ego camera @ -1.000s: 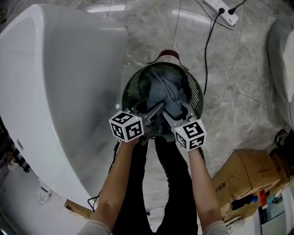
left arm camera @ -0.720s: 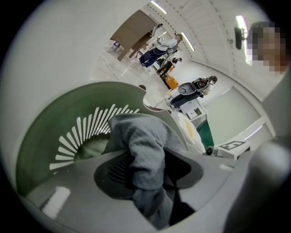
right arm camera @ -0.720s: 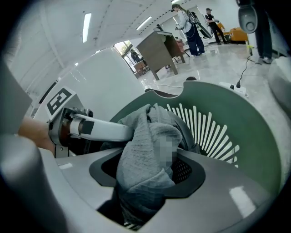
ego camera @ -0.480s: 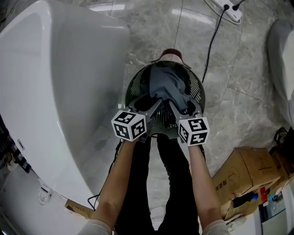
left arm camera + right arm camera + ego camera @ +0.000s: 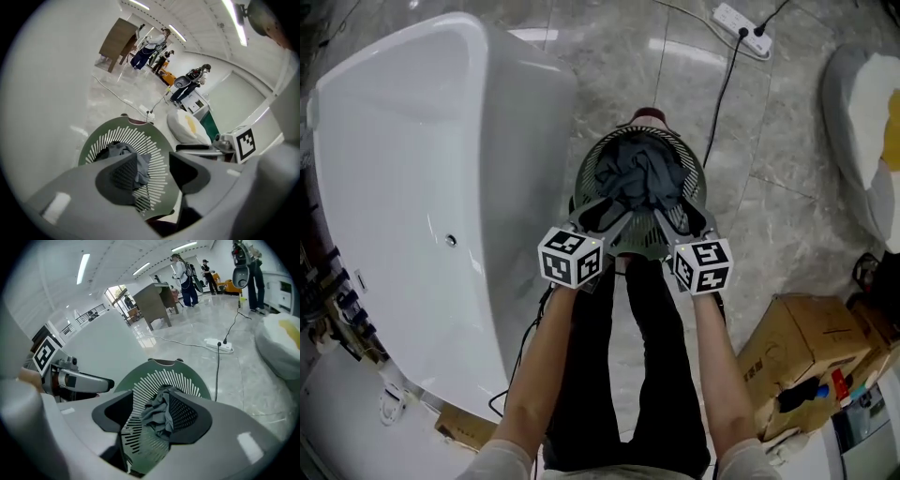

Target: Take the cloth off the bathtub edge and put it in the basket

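Cloth (image 5: pixel 637 180) lies bunched in the basket (image 5: pixel 584 178) right of the bathtub (image 5: pixel 412 187), so left gripper (image 5: pixel 609 214) and right gripper (image 5: pixel 673 217) hang over its near rim, jaws apart and empty, the left's having just opened wider.

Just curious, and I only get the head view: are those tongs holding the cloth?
Observer: No. The right gripper view shows the right tongs apart; the cloth lies loose in the basket beyond them.
Operator: And the left ones?
Observer: The left gripper view shows the left tongs have just been opening, with nothing held between them; the basket lies beyond.
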